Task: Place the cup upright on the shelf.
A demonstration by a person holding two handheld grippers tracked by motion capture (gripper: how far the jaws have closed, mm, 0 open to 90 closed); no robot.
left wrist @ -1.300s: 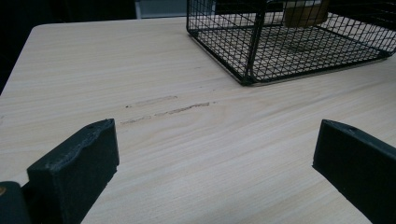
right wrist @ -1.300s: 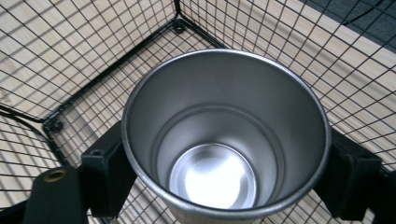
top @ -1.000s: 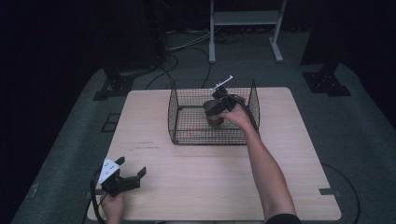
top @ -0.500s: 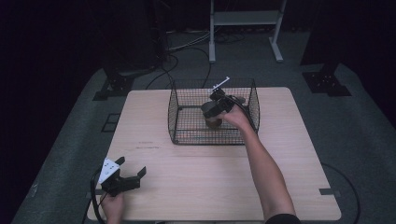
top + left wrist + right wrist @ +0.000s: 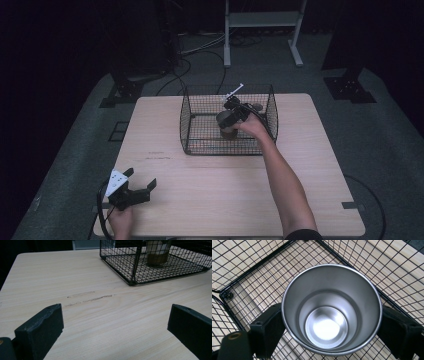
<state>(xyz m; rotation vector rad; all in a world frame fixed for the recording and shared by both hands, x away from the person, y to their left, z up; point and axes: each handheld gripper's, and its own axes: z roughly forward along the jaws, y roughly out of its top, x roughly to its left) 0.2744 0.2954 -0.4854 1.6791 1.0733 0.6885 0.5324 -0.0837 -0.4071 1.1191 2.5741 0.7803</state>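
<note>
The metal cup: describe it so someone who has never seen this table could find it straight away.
On the light wooden table stands a black wire basket at the far middle. The metal cup stands upright inside it, toward its right half, between the jaws of the right gripper, which have just been opening. It is a shiny, empty steel tumbler with a brownish lower band, the basket's sole content.

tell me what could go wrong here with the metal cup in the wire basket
The right hand-held gripper has just been opening, its jaws on either side of the metal cup. If a pad drags as it lifts away, the cup could tip on the wire basket floor. Pulling out carelessly could also snag the basket's wall.
</note>
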